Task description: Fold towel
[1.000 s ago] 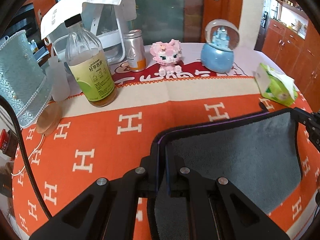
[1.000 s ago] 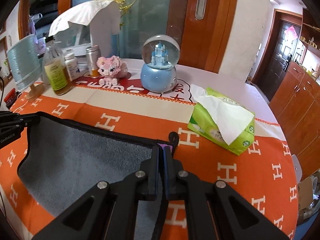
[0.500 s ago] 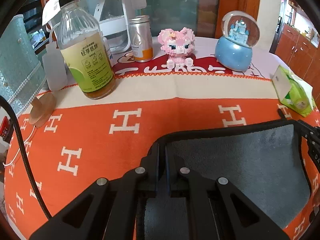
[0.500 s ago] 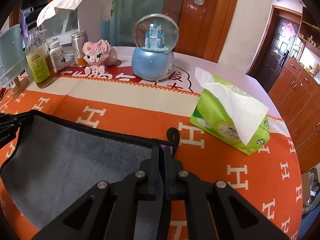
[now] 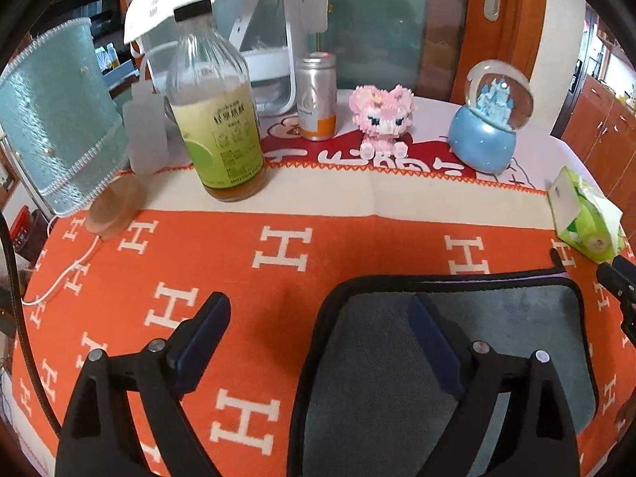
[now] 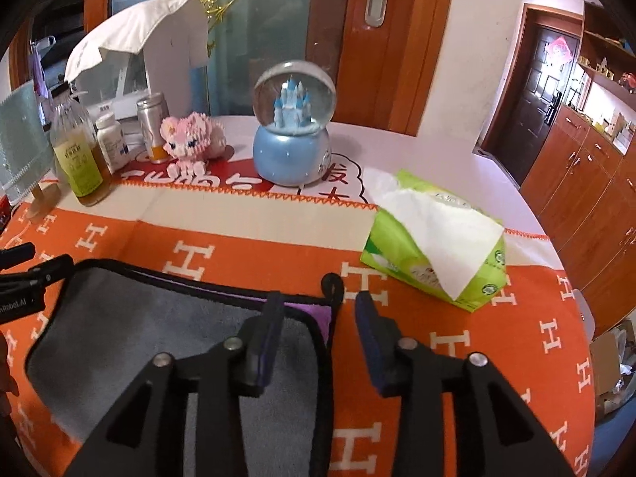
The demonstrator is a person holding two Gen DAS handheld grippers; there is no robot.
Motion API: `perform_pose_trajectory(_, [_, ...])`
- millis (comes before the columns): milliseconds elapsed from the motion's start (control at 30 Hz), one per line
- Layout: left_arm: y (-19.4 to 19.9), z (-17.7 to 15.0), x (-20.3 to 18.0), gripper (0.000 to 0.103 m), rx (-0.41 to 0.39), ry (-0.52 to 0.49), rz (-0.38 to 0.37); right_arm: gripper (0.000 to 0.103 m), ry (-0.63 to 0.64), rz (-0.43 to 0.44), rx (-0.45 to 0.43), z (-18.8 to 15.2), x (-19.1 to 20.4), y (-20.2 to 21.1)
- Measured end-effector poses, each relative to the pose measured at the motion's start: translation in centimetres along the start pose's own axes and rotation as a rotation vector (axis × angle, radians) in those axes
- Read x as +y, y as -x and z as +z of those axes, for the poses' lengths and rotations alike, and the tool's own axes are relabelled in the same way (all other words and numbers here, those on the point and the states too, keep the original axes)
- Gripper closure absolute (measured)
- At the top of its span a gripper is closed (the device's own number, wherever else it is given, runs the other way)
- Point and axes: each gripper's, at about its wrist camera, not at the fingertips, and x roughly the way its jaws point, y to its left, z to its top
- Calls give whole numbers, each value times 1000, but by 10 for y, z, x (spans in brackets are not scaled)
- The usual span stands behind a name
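A grey towel [image 5: 512, 330] with black edging and a purple underside lies folded flat on the orange H-patterned tablecloth [image 5: 286, 218]. It also shows in the right wrist view [image 6: 131, 318], with its purple corner [image 6: 320, 312] and black loop at the far right. My left gripper [image 5: 318, 310] is open and straddles the towel's left edge. My right gripper [image 6: 318, 306] is open and straddles the towel's right far corner. Neither holds anything.
A juice bottle [image 5: 216, 119], silver can [image 5: 317, 97], pink block toy [image 5: 381, 113] and blue snow globe [image 5: 491, 127] stand along the back. A green tissue pack [image 6: 433, 246] lies to the right. A teal lamp [image 5: 55, 119] stands at the left.
Both grippers have opened and let go of the towel's corners. The towel's upper layer now lies flat on the cloth, folded over. Both grippers sit nearer the table's back objects.
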Motion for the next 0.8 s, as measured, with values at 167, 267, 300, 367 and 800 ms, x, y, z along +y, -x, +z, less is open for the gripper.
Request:
perform_pose_trajectory(167, [29, -1, 2, 13, -17, 19, -42, 65, -21, 54, 10, 4, 1, 22])
perform_pose_trajectory(267, [47, -4, 1, 13, -20, 25, -69, 65, -22, 74, 9, 4, 5, 37])
perform_pose_trajectory(300, [53, -5, 1, 13, -18, 24, -80, 65, -23, 81, 8, 3, 6, 42])
perform_pose_trajectory(367, [64, -7, -1, 13, -15, 18, -96, 65, -28, 100, 9, 0, 8, 52])
perform_pose_trajectory(800, [163, -42, -10, 12, -7, 20, -184, 65, -157, 190, 105, -37, -2, 115])
